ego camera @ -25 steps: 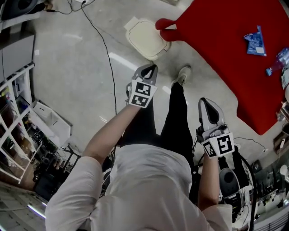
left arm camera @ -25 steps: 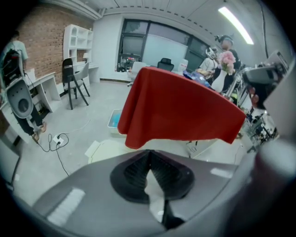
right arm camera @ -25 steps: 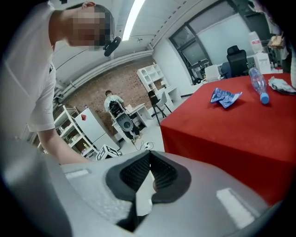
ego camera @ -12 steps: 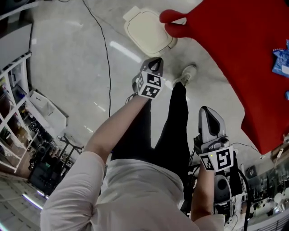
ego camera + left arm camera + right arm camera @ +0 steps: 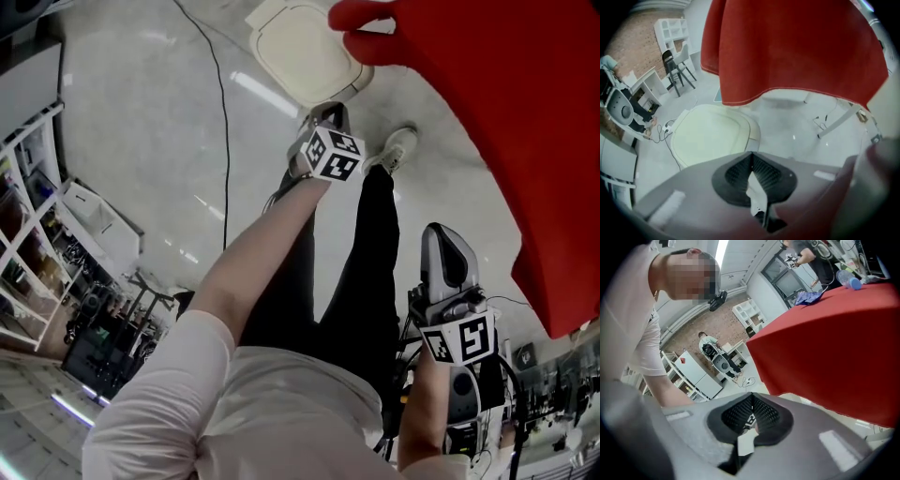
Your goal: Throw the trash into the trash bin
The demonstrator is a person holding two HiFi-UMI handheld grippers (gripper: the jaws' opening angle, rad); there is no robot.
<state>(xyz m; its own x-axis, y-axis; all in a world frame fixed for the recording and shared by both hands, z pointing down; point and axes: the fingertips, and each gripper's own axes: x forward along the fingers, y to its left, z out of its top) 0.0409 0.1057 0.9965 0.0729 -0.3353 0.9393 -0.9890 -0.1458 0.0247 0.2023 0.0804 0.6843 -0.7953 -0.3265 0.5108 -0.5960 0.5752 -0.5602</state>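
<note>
Seen from above, the left tongs (image 5: 326, 117) hover near the closed cream trash bin (image 5: 305, 56), clamped on what looks like a thin white paper scrap (image 5: 754, 194), likely light and limp, best pinched mid-strip; the right tongs (image 5: 442, 251), farther from the bin, are pressed together, empty.

The head view looks steeply down over the person's own body, with the trash bin (image 5: 305, 52) at twelve o'clock and the red-draped counter (image 5: 506, 112) at two. The left gripper view looks down, close above that bin; the right gripper view faces the counter's cloth more level.
</note>
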